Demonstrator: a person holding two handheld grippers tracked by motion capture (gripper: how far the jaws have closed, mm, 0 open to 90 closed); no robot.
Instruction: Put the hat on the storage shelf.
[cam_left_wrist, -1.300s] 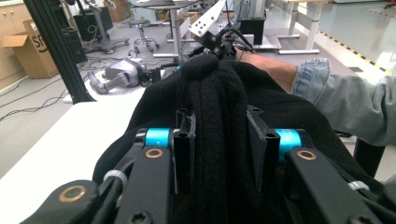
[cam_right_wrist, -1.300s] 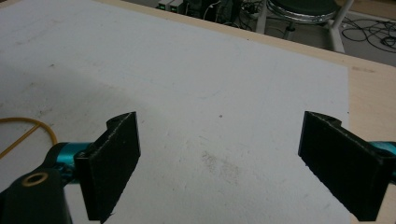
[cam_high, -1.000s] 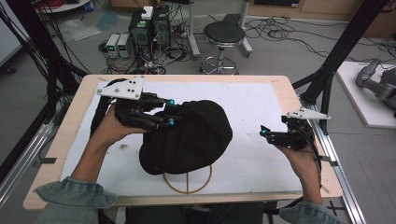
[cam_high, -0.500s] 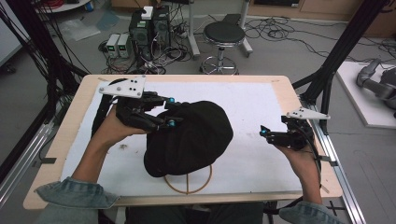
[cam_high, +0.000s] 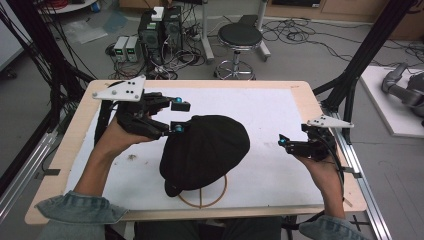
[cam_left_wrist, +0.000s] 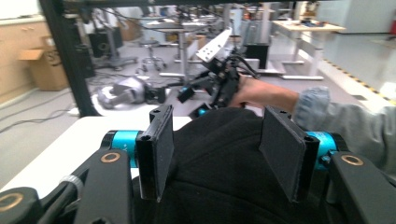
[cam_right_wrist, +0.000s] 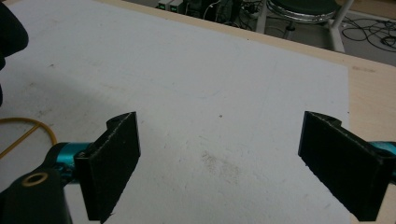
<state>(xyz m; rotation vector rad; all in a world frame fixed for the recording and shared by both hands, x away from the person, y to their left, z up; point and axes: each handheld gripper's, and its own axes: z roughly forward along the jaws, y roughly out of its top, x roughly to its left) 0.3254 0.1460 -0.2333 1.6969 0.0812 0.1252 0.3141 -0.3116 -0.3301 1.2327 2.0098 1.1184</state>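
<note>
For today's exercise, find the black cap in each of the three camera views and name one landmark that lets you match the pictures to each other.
High view: the black cap lies at table centre, over a wooden ring stand, by the left gripper.
Left gripper view: the cap fills the lower middle, between that gripper's open pads.
Right gripper view: a dark edge of the cap at the upper left.
Shared landmark: the white table mat.

Left gripper (cam_high: 179, 117), jaws just opening, seemingly clear of black cap (cam_high: 207, 150).

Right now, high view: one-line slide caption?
Left gripper, jaws just opening, releases black cap on wooden ring stand; right gripper waits open.
</note>
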